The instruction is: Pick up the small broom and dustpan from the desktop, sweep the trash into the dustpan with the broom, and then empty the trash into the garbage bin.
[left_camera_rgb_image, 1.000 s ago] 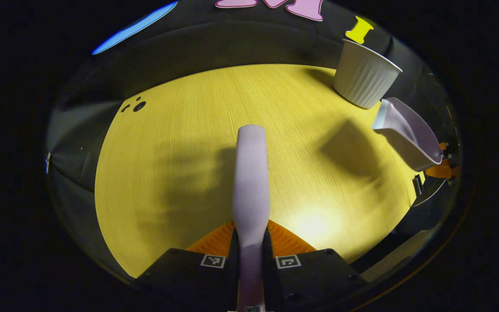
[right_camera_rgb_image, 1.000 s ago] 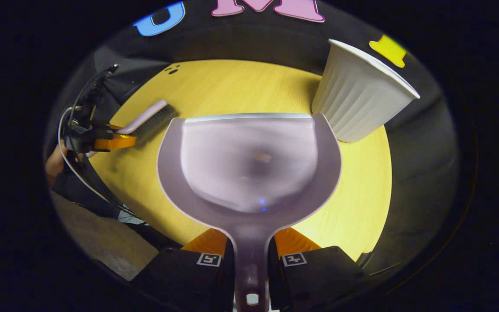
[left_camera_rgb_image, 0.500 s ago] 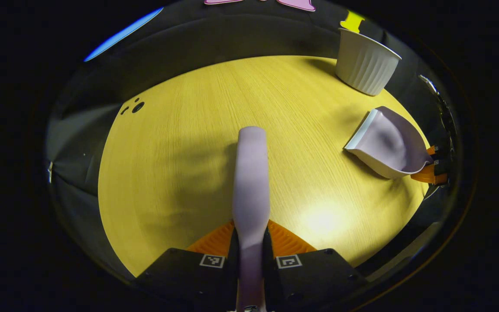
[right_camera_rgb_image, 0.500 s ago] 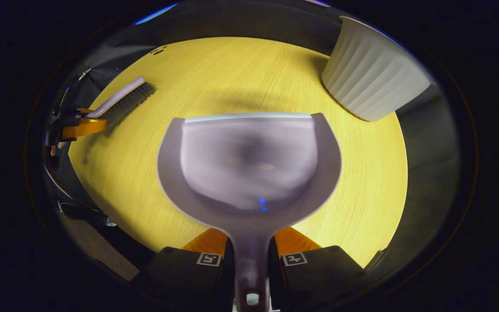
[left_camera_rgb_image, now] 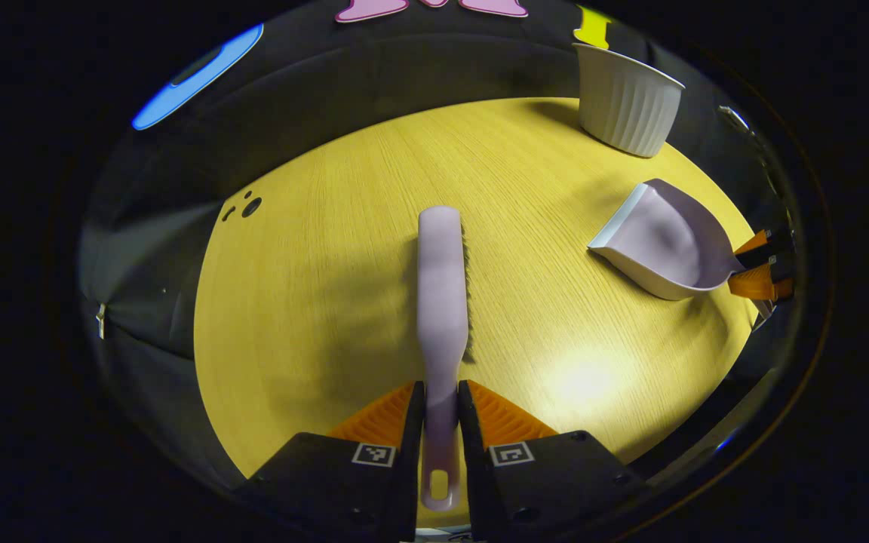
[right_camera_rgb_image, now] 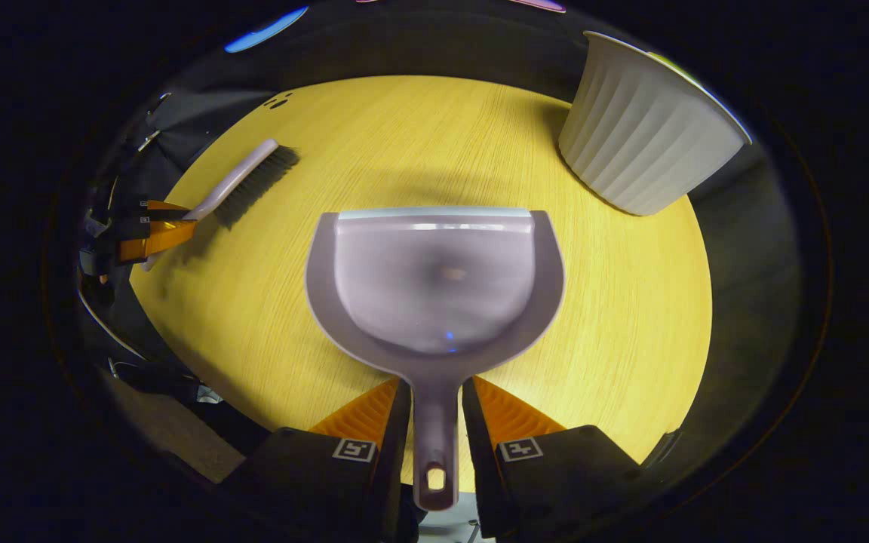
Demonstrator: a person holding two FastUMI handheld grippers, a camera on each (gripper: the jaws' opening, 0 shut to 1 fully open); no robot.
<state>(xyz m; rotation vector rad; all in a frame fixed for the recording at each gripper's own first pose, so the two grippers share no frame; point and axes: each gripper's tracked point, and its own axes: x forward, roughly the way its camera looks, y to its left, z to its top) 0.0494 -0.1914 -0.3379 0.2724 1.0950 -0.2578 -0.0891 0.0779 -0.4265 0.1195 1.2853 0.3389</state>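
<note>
Yellow wood-grain table (left_camera_rgb_image: 314, 302) spreads out ahead of both tongs, with the booth's black cloth behind its far edge. A white ribbed bin (right_camera_rgb_image: 646, 128) stands upright at the far right of the table, beyond and to the right of the right tongs, well apart from the left ones.

The lilac dustpan (right_camera_rgb_image: 434, 279) lies flat on the table straight ahead of the right tongs (right_camera_rgb_image: 434, 385), with its open lip facing away and its handle running back between the two orange fingers. Bare table shows on both sides of the handle, so these tongs stand open around it rather than pinching it. They are held low and level, pointing across the table.

The small broom (left_camera_rgb_image: 442, 286) lies on the table straight ahead of the left tongs (left_camera_rgb_image: 440, 388), its back up and dark bristles just peeking out on its right side. Its handle, with a hanging hole at the end, runs back between the fingers. A thin gap shows on each side, so these tongs look open too, angled down at the table.

From the left tongs, the dustpan sits far off to the right.

Three small dark holes (left_camera_rgb_image: 246, 205) mark the table's far left.
</note>
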